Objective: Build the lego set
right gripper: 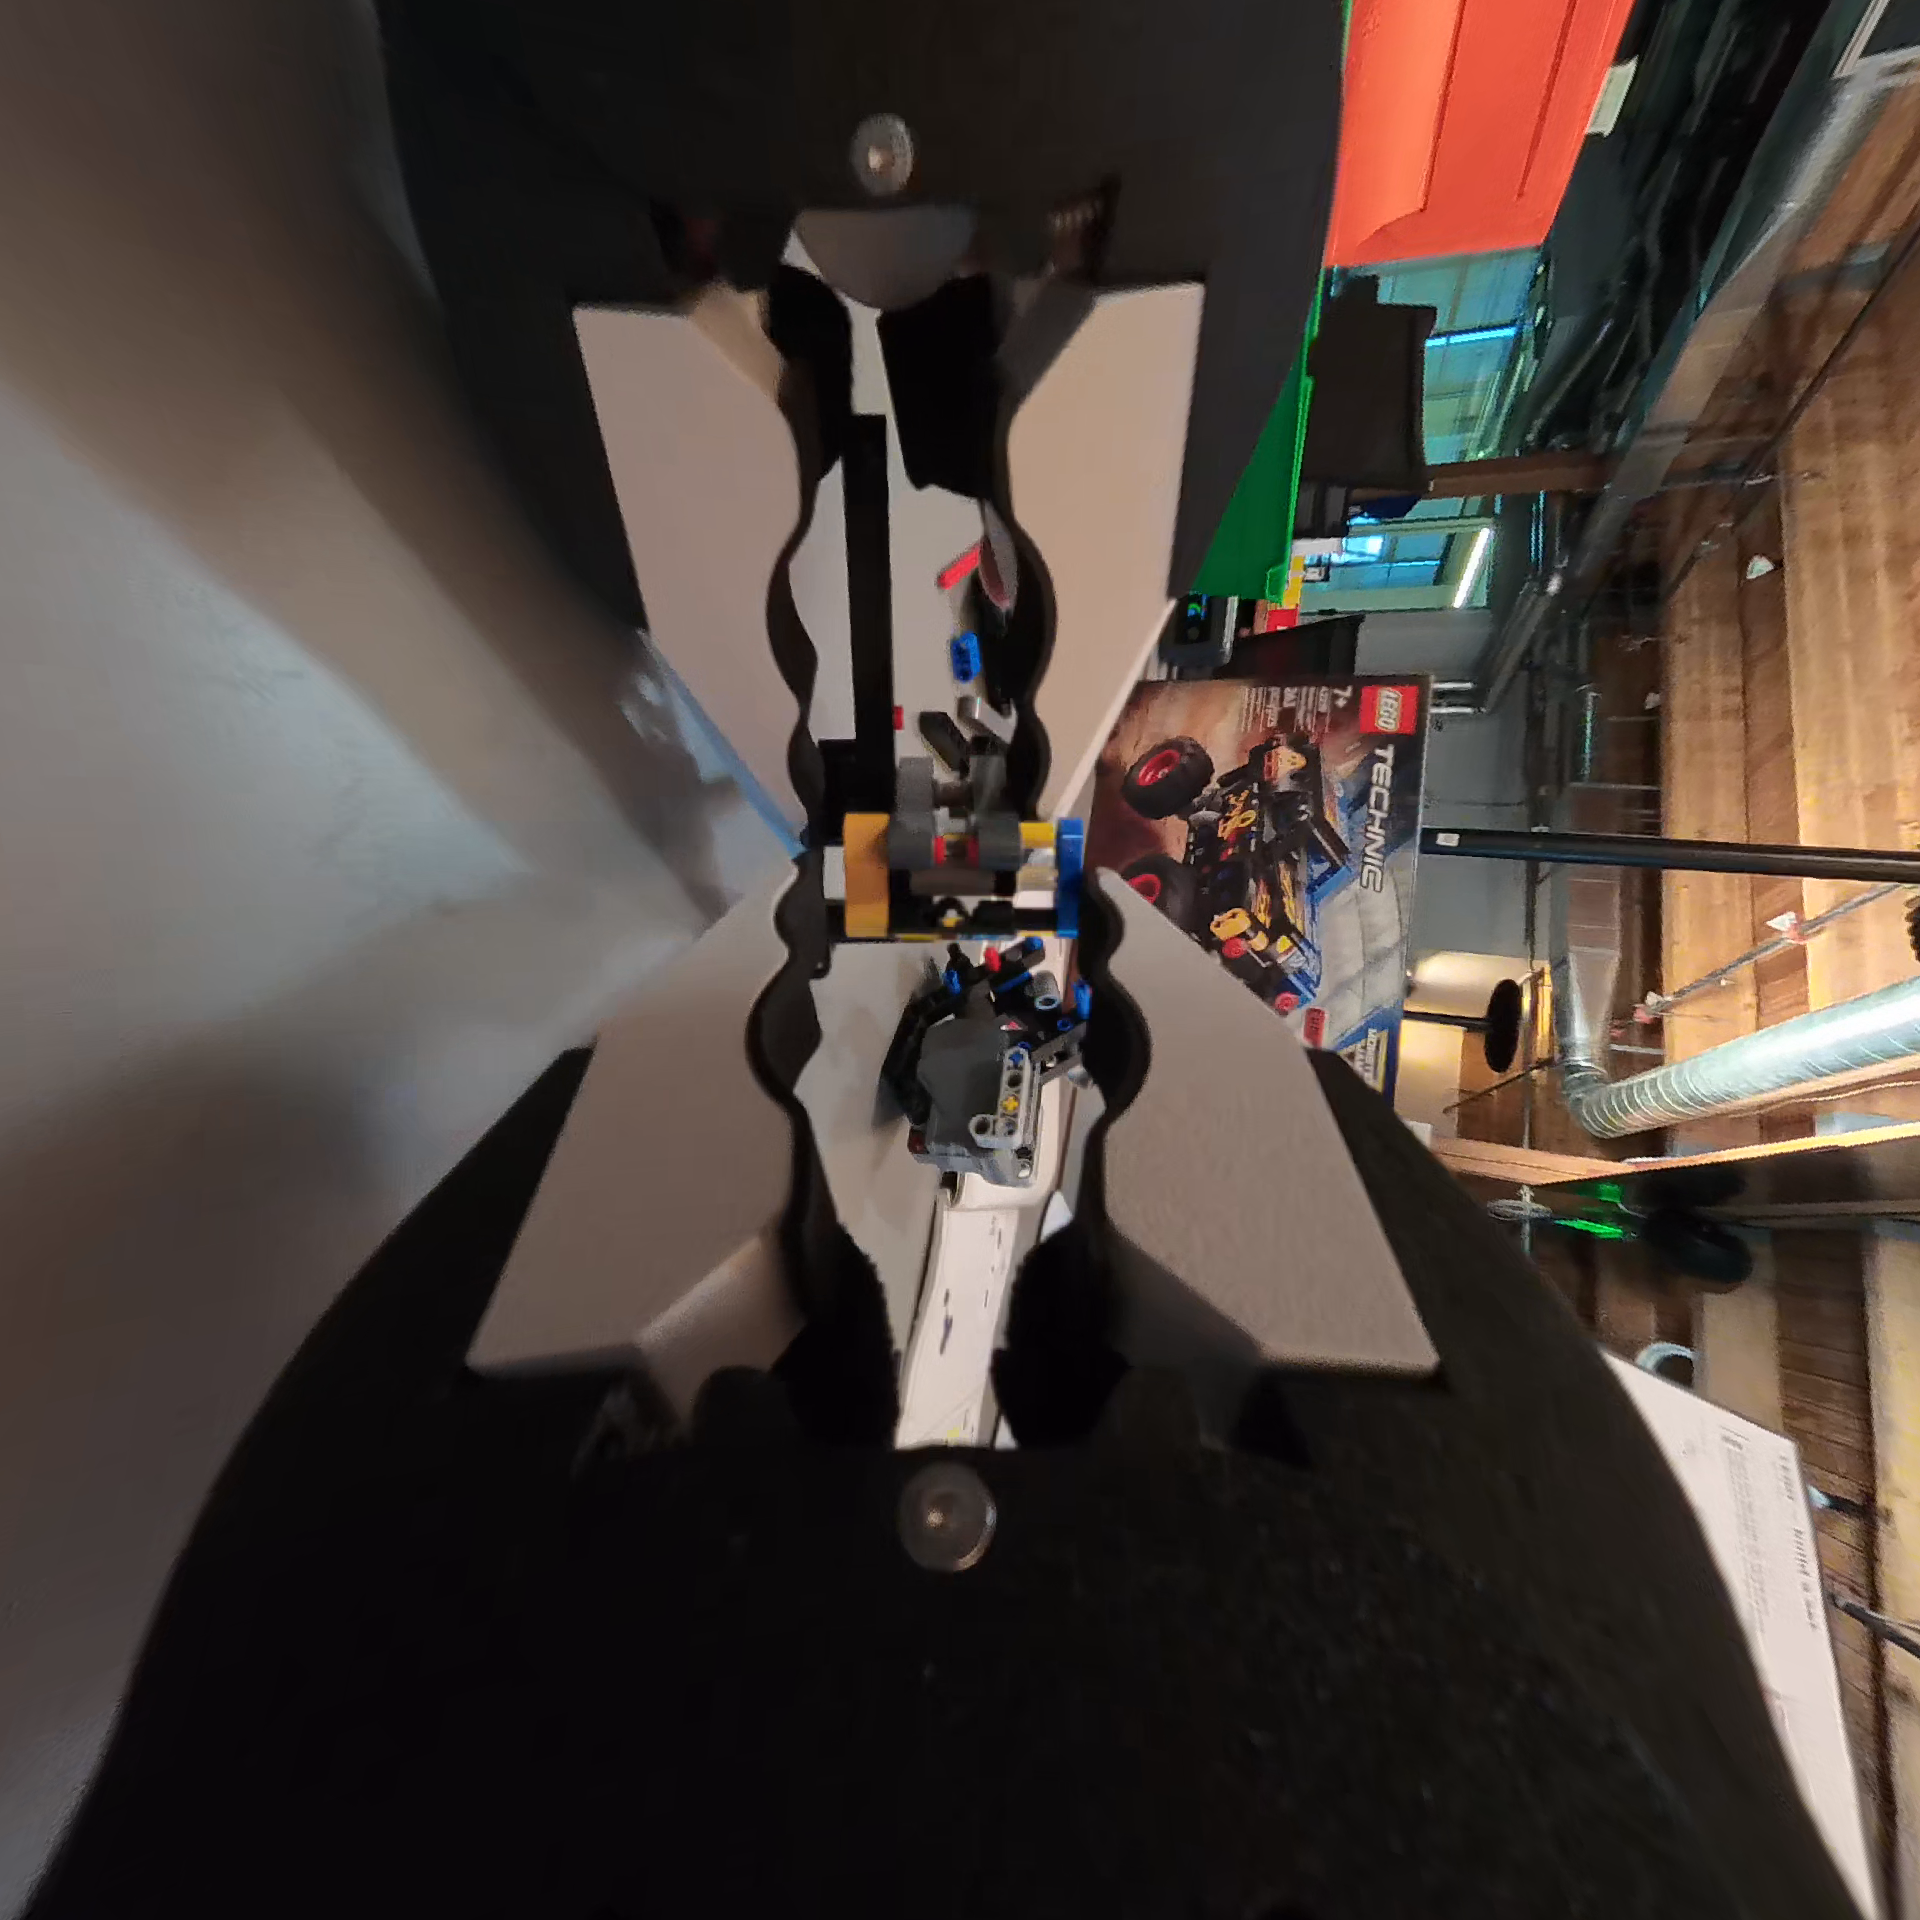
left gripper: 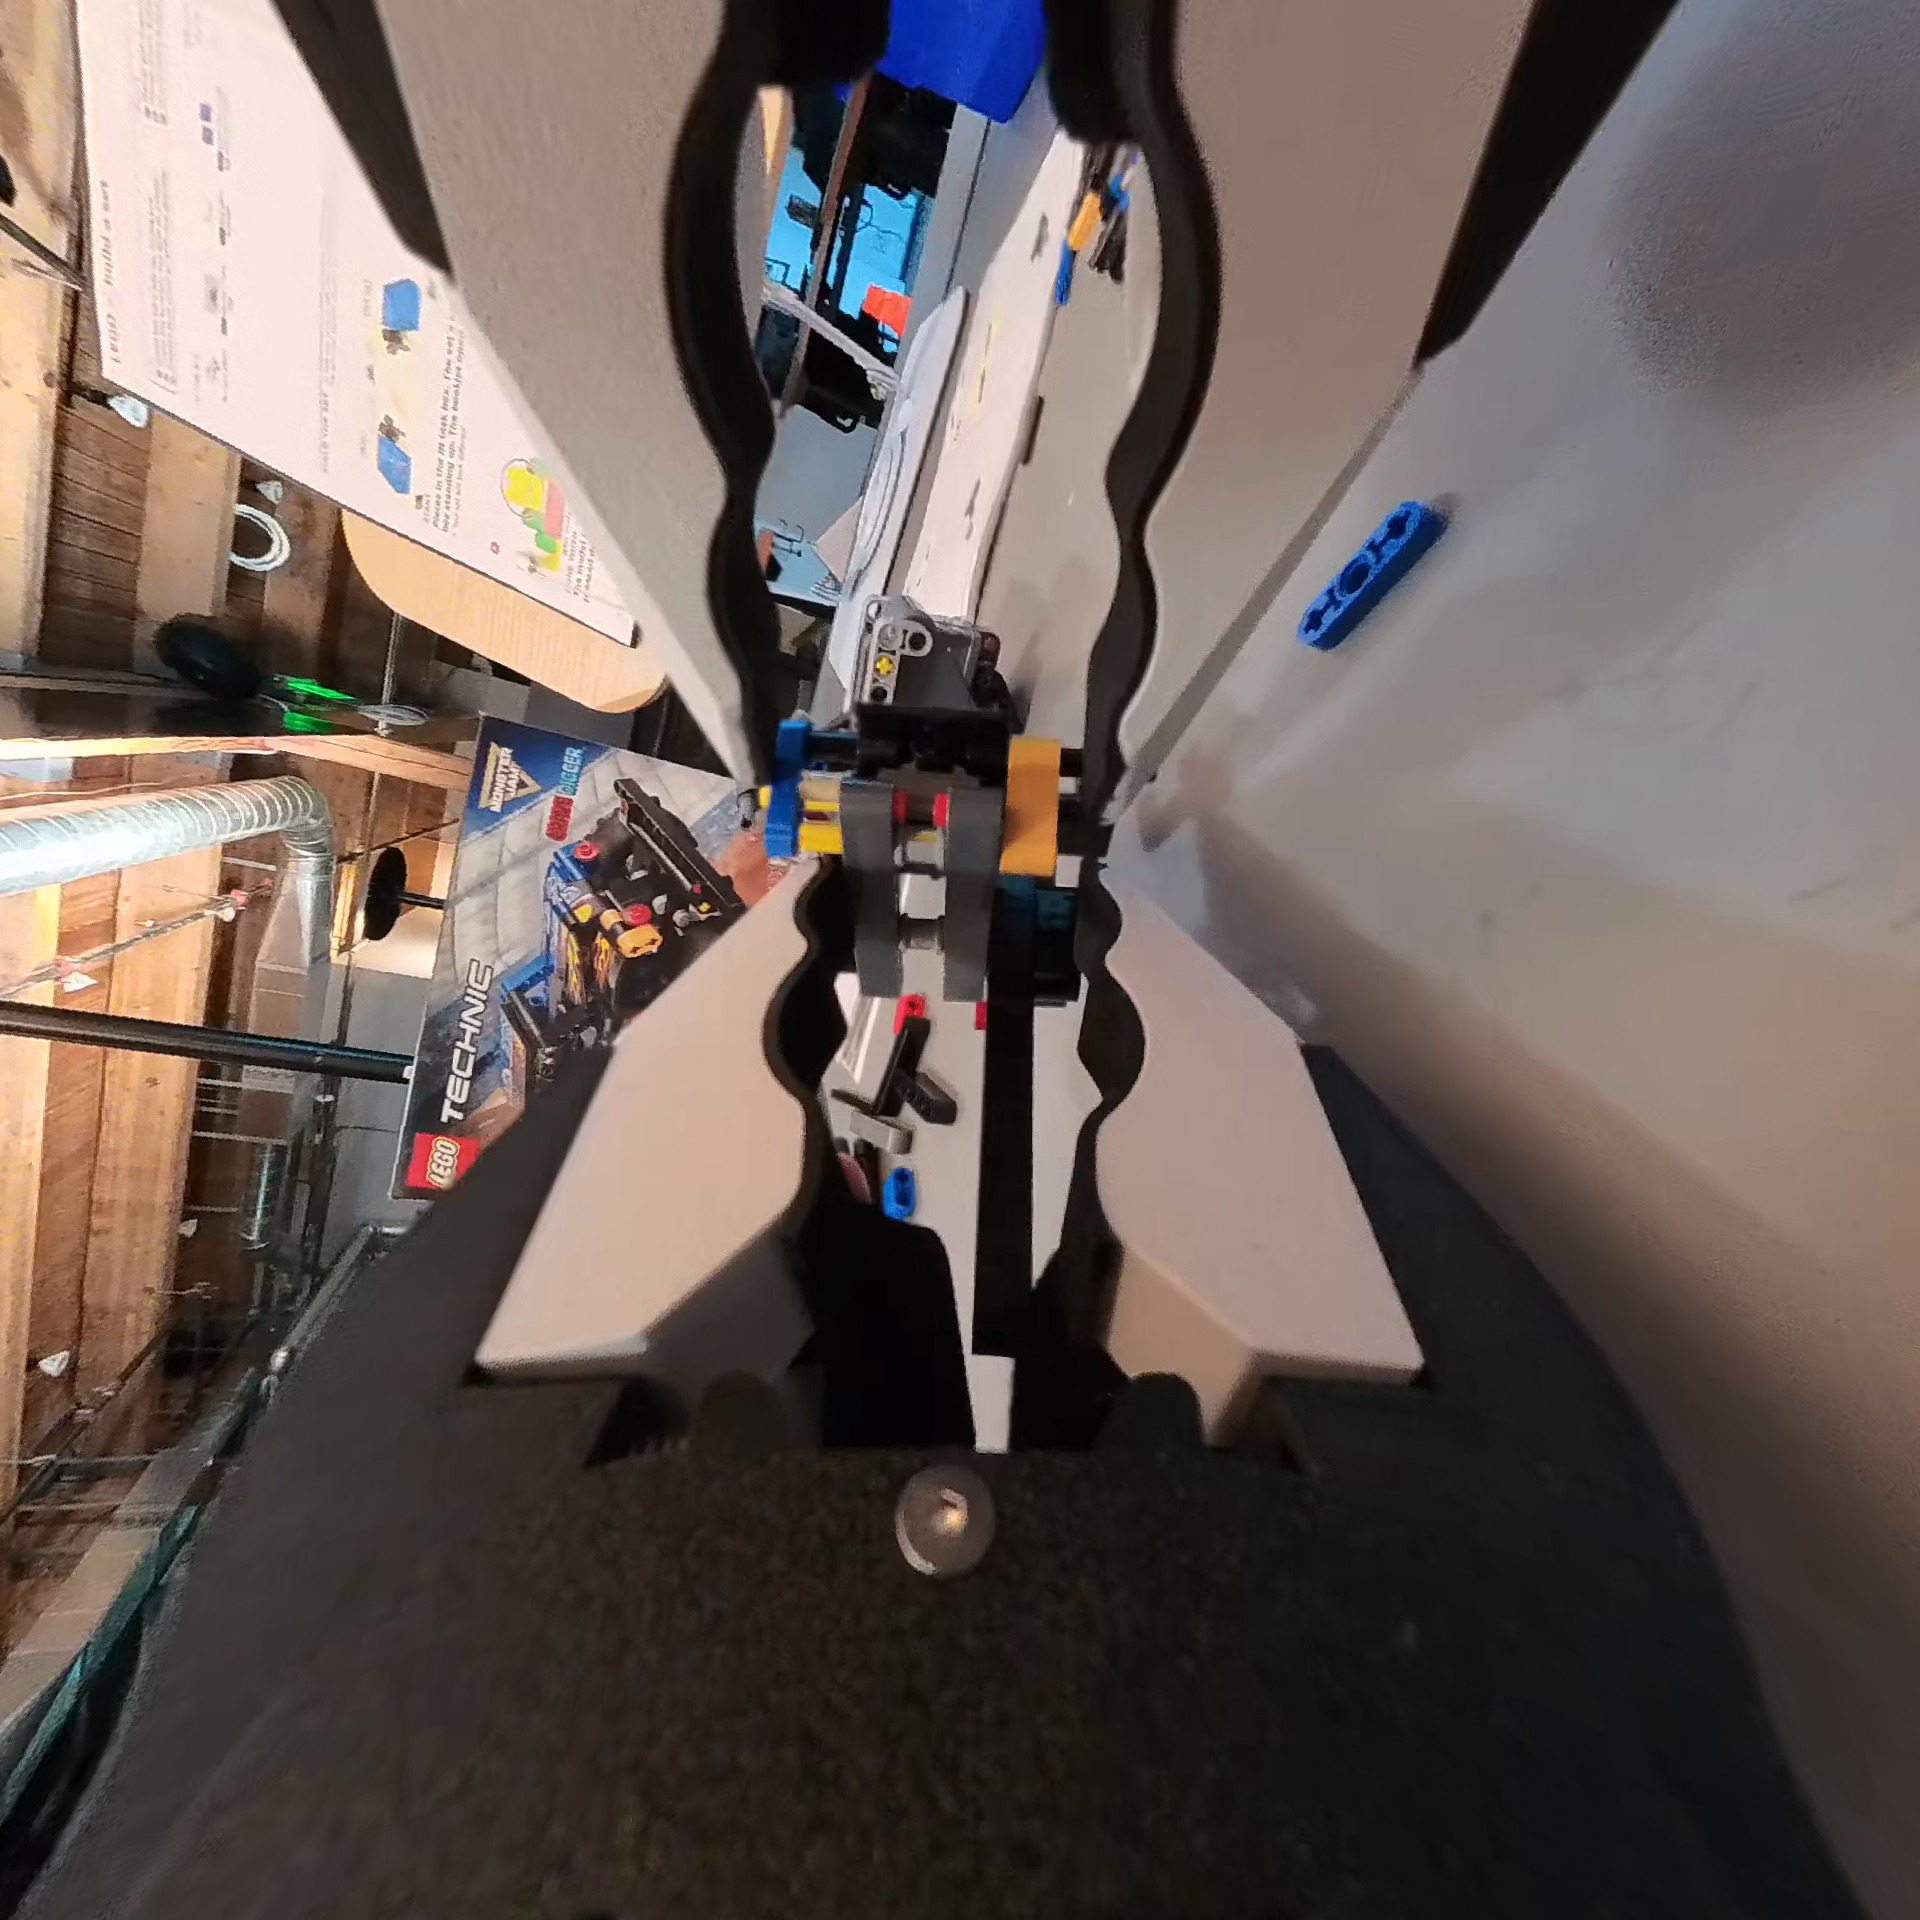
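From my left wrist camera, nearest is my left hand-held gripper (left gripper: pixel 935 868), its two wavy black pads clamped on the ends of the lego assembly (left gripper: pixel 920 821), a blue piece at one end and a yellow block at the other. The right hand-held gripper (left gripper: pixel 930 769) comes in from opposite and grips the same assembly. Loose black and blue pieces (left gripper: pixel 902 1101) lie on the white surface (left gripper: pixel 1610 831) behind, and a blue beam (left gripper: pixel 1371 575) lies well apart. The printed set box (left gripper: pixel 551 956) stands beside a sheet of instructions (left gripper: pixel 312 312).

From my right wrist camera, my right gripper (right gripper: pixel 945 909) pinches the assembly (right gripper: pixel 961 873) too. A grey and black sub-build (right gripper: pixel 977 1070) lies on the surface below it. The box (right gripper: pixel 1278 883) stands just beside.
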The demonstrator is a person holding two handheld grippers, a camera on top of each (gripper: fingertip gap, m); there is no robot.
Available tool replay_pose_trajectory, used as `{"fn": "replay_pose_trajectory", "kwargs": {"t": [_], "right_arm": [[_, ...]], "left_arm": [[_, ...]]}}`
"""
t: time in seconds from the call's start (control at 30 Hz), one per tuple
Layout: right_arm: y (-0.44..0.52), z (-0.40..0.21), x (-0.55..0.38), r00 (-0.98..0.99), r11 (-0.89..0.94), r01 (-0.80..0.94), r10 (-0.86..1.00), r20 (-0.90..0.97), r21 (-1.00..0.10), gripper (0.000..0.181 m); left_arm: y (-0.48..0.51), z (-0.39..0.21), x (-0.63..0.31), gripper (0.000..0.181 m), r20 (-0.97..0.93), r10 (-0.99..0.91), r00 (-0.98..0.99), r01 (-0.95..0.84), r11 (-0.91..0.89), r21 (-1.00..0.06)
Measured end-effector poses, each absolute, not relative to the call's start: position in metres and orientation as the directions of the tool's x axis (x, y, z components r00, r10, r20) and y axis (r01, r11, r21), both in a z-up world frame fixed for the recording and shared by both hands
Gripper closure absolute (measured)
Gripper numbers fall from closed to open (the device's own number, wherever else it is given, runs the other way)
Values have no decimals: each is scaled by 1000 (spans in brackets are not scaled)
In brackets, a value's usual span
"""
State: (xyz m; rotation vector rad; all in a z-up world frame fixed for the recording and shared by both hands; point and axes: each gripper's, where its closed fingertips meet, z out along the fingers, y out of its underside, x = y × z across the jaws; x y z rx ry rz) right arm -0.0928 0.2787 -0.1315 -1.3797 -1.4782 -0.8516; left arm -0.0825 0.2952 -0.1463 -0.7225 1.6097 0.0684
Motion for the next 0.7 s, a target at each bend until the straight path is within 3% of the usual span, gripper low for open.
{"fn": "replay_pose_trajectory", "kwargs": {"t": [0.47, 0.7], "right_arm": [[285, -132, -88, 9, 106, 993, 329, 944, -46, 136], [285, -133, -85, 9, 91, 995, 348, 937, -44, 137]], "left_arm": [[294, -145, -82, 140, -933, -360, 7, -501, 807, -314], [294, -147, -82, 140, -917, -398, 0, -499, 795, -345]]}}
